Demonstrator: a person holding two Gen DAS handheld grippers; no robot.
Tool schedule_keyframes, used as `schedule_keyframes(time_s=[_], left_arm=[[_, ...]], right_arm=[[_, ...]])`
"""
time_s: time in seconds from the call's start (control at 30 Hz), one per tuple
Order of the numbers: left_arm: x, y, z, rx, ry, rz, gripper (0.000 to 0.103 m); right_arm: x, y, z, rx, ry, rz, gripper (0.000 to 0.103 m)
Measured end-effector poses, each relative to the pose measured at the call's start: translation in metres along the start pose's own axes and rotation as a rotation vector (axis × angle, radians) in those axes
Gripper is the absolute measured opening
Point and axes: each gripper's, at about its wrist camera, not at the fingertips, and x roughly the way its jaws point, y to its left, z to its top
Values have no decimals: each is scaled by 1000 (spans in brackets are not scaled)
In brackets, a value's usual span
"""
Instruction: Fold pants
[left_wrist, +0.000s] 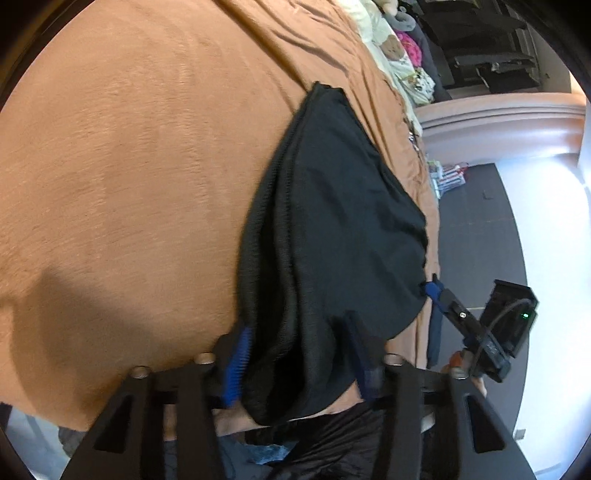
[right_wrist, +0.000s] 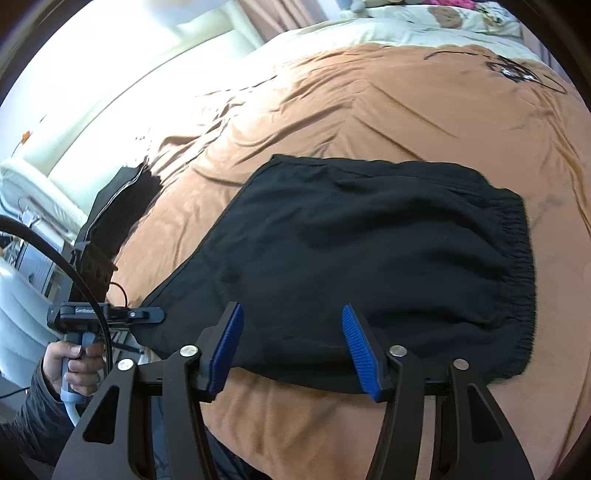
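Black pants (right_wrist: 369, 251) lie folded on the brown bedspread (right_wrist: 369, 110), the elastic waistband to the right in the right wrist view. My right gripper (right_wrist: 291, 343) is open and empty just above the pants' near edge. In the left wrist view the pants (left_wrist: 332, 221) bunch between the blue pads of my left gripper (left_wrist: 299, 354), whose jaws stand apart around the near end of the fabric. The right gripper (left_wrist: 436, 295) also shows there, at the pants' right edge. The left gripper (right_wrist: 155, 314) shows in the right wrist view at the pants' left corner.
The brown bedspread (left_wrist: 129, 166) covers a wide bed. Pillows and patterned bedding (right_wrist: 424, 18) lie at the far end. A dark floor (left_wrist: 476, 221) runs beside the bed. A dark object (right_wrist: 114, 214) rests on the bed's left edge.
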Motion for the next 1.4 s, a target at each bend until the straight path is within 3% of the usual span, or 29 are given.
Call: schedule_keyframes(time_s=[0.07,0.23,0.4,0.6,0.93,1.07,1.4], left_arm=[[-2,3,-1,0,-4,5,23],[-4,-1,-5,6,-18,-6,13],[-6,0,-6,-10,-31,-30,13],[-7,2,-7,-14,-42,-43,13],[-7,9,-13,-63,-83,-45,13],[-5,9,-15,-77,-95,-42,13],[-3,12,-11,-106,-111,-13,13]], right_arm=[[8,5,0,-20,22,0,37],[38,9,-3,-34,86,-61,25],[61,10,-13,-55,183,-82,24],[54,6,12,-24,146,-61,24],[92,9,34,-21,167,-145,24],[107,4,46,4,174,-173,19],[115,-12,78,69,166,-181,15]])
